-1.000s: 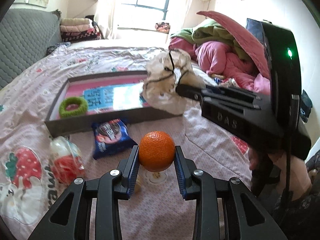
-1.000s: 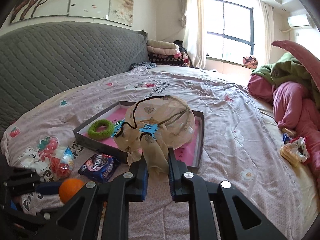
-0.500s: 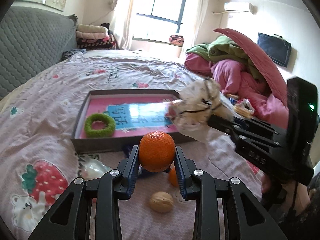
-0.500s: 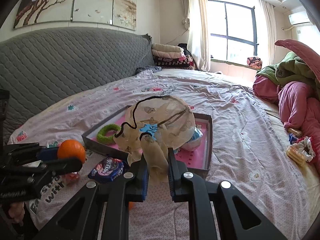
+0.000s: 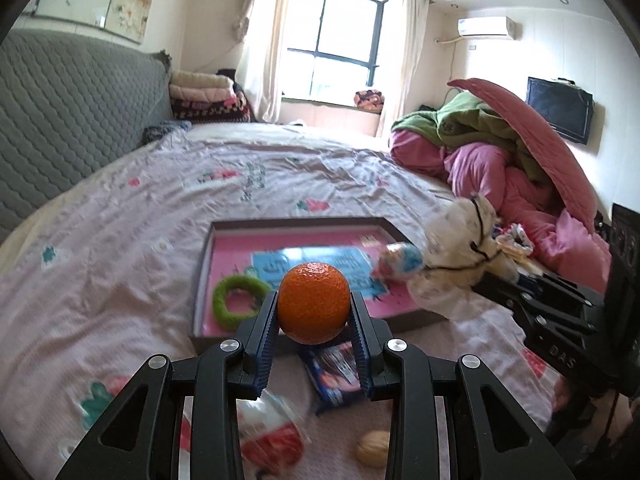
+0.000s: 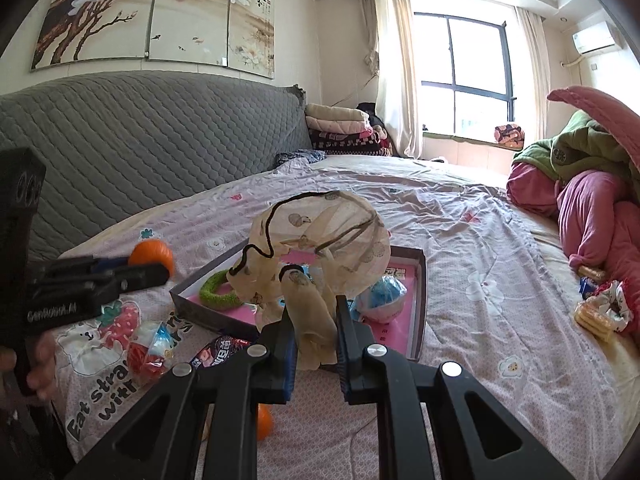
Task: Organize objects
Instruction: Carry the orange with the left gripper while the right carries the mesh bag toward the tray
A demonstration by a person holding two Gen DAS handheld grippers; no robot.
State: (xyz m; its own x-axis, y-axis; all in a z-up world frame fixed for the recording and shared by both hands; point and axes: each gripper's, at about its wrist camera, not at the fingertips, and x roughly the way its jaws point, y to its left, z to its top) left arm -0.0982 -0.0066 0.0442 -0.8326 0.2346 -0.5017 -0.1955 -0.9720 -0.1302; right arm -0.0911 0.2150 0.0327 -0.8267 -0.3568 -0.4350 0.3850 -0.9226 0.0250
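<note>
My left gripper (image 5: pixel 313 320) is shut on an orange (image 5: pixel 313 304) and holds it in the air just before the near edge of the pink-lined tray (image 5: pixel 296 222). The orange also shows in the right wrist view (image 6: pixel 152 256). My right gripper (image 6: pixel 314 332) is shut on a beige drawstring cloth bag (image 6: pixel 320 240) and holds it above the tray (image 6: pixel 420 280); the bag also shows in the left wrist view (image 5: pixel 460 256). In the tray lie a green ring (image 5: pixel 236 296) and a blue-white wrapped ball (image 6: pixel 380 296).
On the bedsheet before the tray lie a dark blue snack packet (image 5: pixel 332 372), a red-and-clear packet (image 5: pixel 272 436), a walnut (image 5: pixel 374 444) and a small orange (image 6: pixel 264 420). Piled pink and green bedding (image 5: pixel 500 152) is at right. A grey headboard (image 6: pixel 140 140) is at left.
Both grippers have risen. The left has carried the orange up from the sheet toward the tray. The right still holds the bag over the tray.
</note>
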